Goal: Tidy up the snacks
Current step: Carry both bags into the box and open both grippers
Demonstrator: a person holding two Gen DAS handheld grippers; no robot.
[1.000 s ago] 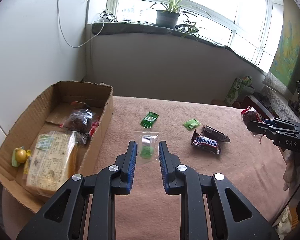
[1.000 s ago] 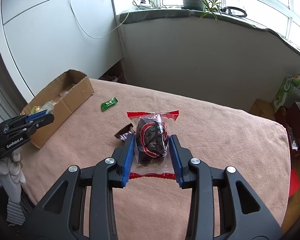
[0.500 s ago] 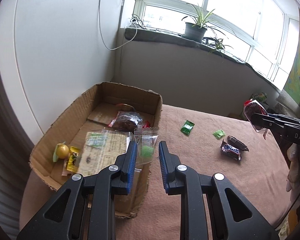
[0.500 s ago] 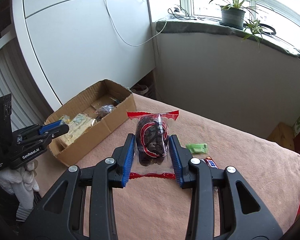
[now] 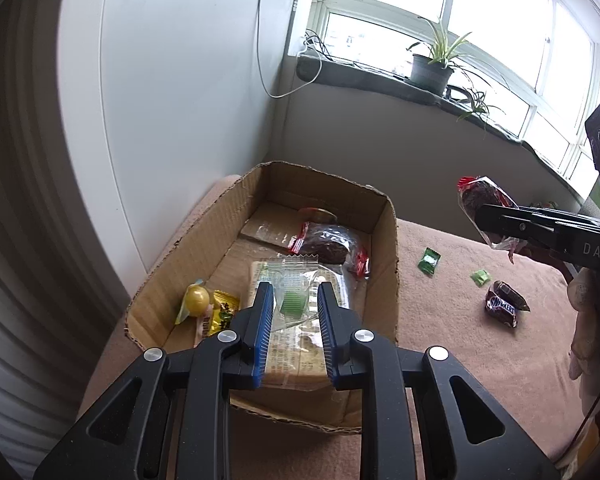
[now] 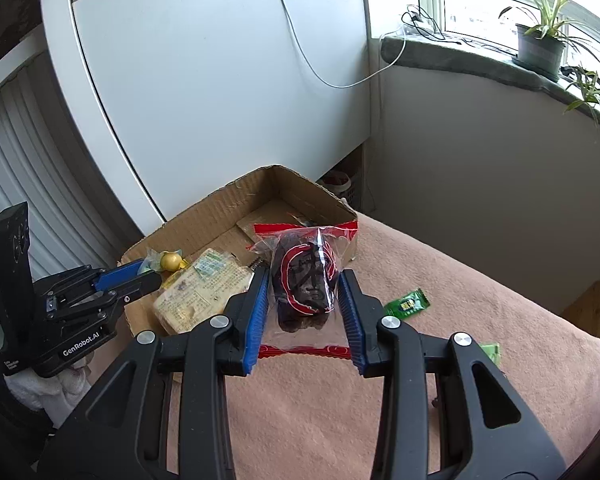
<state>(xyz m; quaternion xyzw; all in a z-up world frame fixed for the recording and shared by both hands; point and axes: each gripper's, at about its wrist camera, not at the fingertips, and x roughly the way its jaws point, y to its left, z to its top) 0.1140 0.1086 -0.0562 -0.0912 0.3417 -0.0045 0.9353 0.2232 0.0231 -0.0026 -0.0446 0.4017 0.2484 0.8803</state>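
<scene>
My left gripper (image 5: 294,292) is shut on a clear packet with a green sweet (image 5: 293,300), held above the open cardboard box (image 5: 386,240). In the box lie a yellow cracker pack (image 5: 296,344), a dark snack bag (image 5: 326,240) and a yellow ball sweet (image 5: 196,300). My right gripper (image 6: 304,286) is shut on a red-trimmed bag of dark snack (image 6: 306,276), held over the table beside the box (image 6: 220,216). In the left wrist view that gripper (image 5: 480,210) hangs at the right with the bag (image 5: 480,196). The left gripper (image 6: 156,276) shows at the box's near corner.
On the pink tablecloth (image 5: 440,340) lie a green packet (image 5: 429,260), a small light-green packet (image 5: 481,277) and two chocolate bars (image 5: 502,309). A white cabinet (image 6: 220,80) stands behind the box. A windowsill with a potted plant (image 5: 430,72) runs along the back.
Both grippers have swung left towards the box, each still gripping its packet. The left one has gone from over the cloth to over the box; the right one now hangs beside it.
</scene>
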